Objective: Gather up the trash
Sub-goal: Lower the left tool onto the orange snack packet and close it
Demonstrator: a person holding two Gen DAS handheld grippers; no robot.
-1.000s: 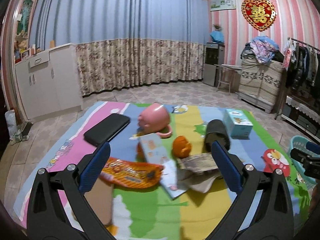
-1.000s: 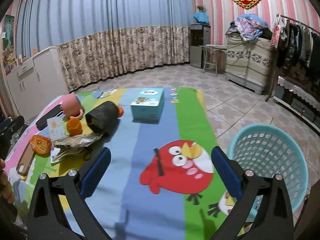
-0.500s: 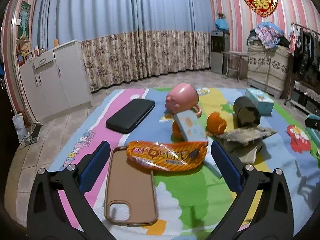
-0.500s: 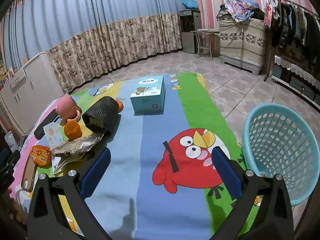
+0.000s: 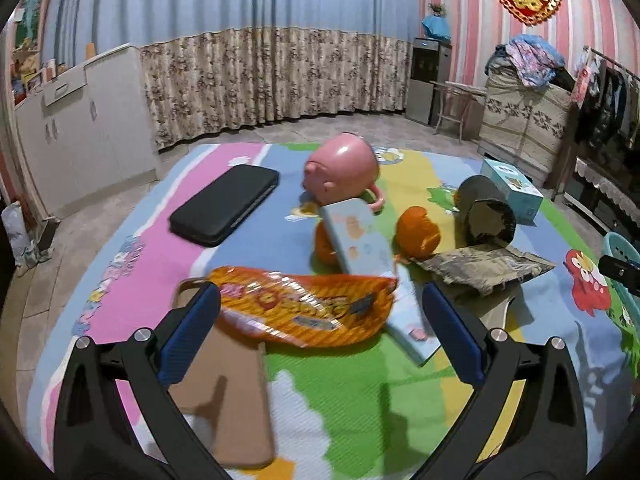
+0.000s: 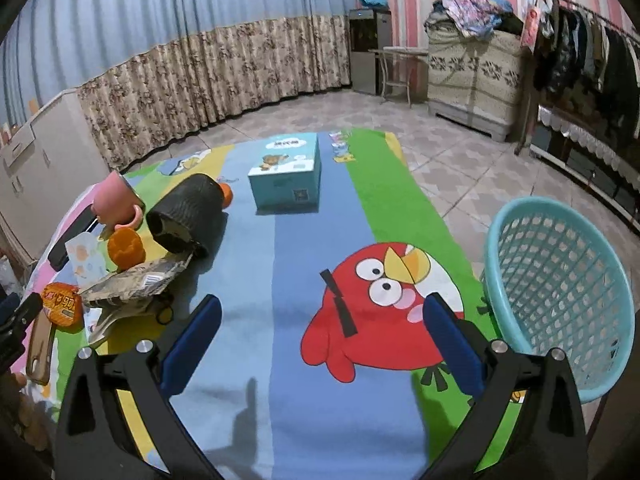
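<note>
Orange snack wrapper [image 5: 308, 312] — crinkled foil, lying on the play mat [image 5: 352, 408] with one end over a tan phone case [image 5: 228, 396] and the other against a pale card booklet [image 5: 356, 244]. Compared with half a second ago it sits larger and lower in the left wrist view, now between the blue pads [image 5: 188, 340]; the left gripper [image 5: 320, 340] has closed in on it. Fingers spread wide, nothing held, no contact yet.

Grey-brown torn packet [image 5: 484, 268] — flat, just beside the black ribbed cylinder [image 5: 486, 212]; a second piece of trash, untouched.

Other stock, apparently not trash: black case [image 5: 224, 210], pink pig cup [image 5: 340, 172], orange toy [image 5: 418, 234], teal box [image 6: 286, 172].

Teal mesh basket [image 6: 560, 292] — off the mat's right edge, appears empty; well apart from the wrapper.

Right gripper [image 6: 320, 344] — fingers wide apart, empty, hovering over the red bird print, now nearer the basket than before.

Reading: collection barely begun; the wrapper is lined up as first pick, with a long carry to the basket to follow.
</note>
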